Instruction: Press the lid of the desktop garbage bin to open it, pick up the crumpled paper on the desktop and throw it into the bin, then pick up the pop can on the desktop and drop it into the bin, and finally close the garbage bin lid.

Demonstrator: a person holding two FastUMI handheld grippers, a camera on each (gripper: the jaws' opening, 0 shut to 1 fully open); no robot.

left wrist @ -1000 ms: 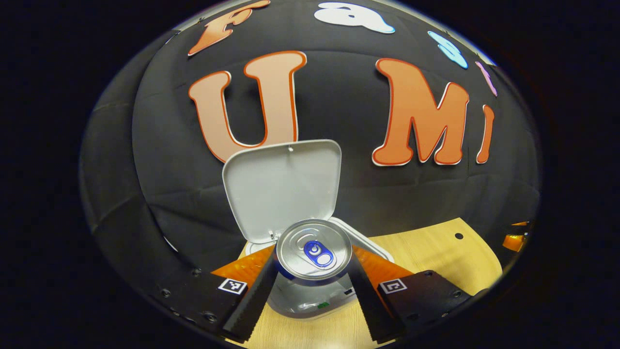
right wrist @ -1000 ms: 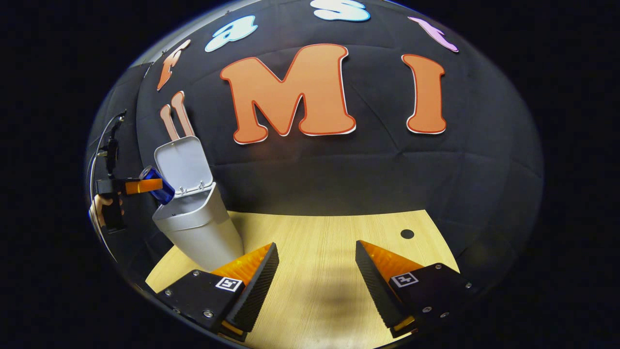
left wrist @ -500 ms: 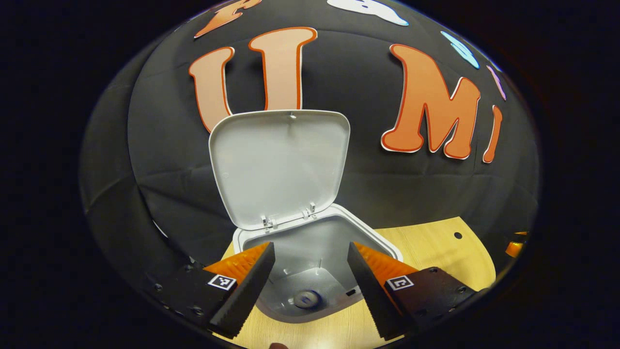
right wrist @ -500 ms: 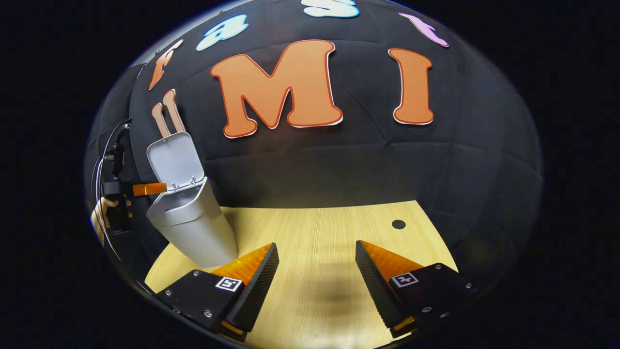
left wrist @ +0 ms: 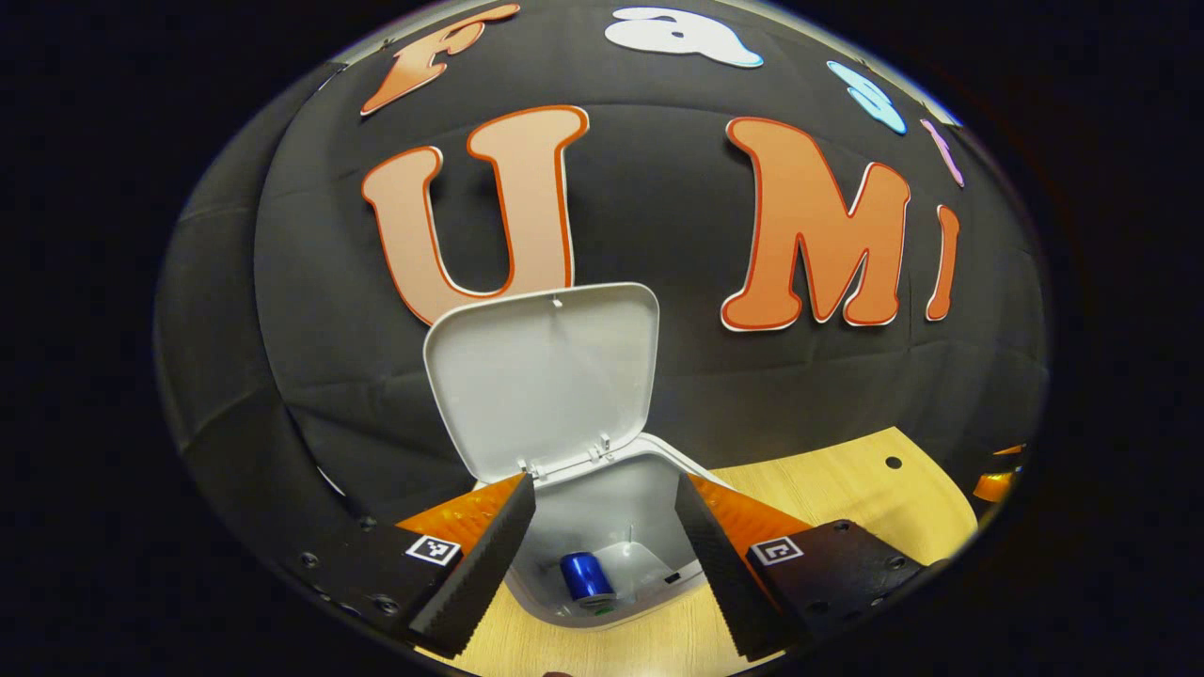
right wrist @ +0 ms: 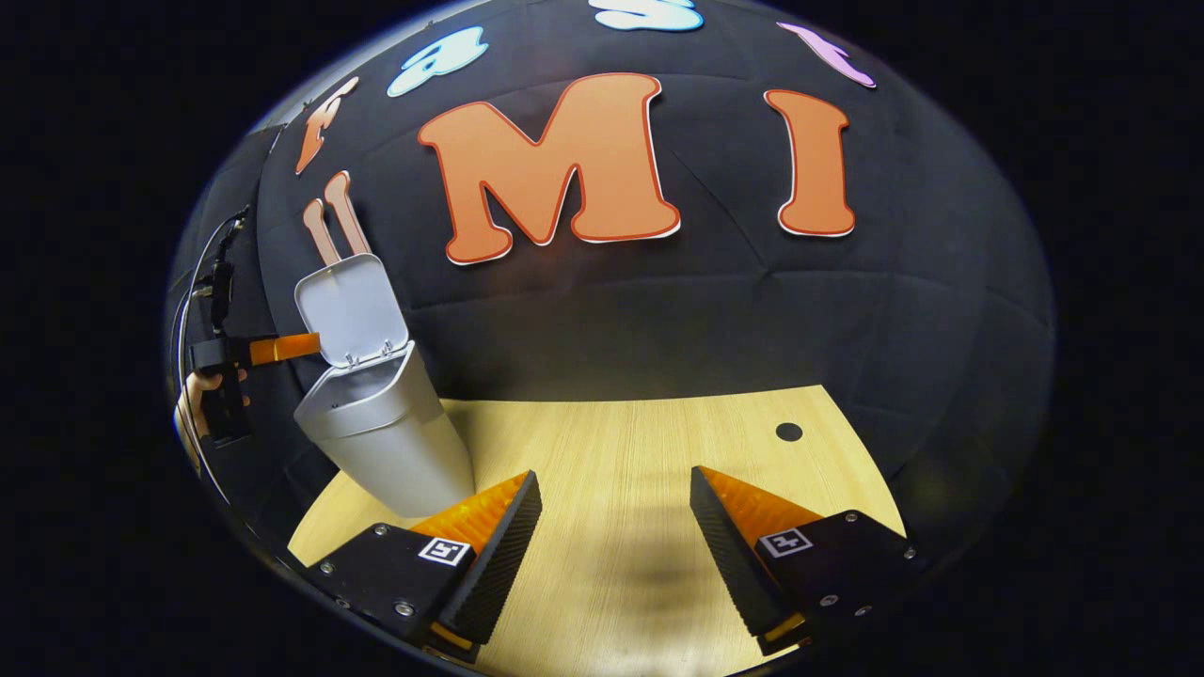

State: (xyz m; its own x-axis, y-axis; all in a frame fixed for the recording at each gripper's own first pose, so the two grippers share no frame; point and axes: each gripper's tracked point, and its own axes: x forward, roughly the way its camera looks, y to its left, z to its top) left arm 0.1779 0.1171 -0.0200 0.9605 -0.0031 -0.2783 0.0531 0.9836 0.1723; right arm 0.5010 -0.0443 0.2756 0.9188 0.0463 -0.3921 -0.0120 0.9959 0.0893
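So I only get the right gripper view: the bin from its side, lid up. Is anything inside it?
Observer: Yes. The left gripper view looks down into the bin, and a blue pop can rests at the bottom.
Operator: And the tongs over the bin look tiny from here. Are they gripping anything?
Observer: No. In their own view the left tongs stand open, with nothing between the fingers and the bin's opening showing in the gap below the raised lid.
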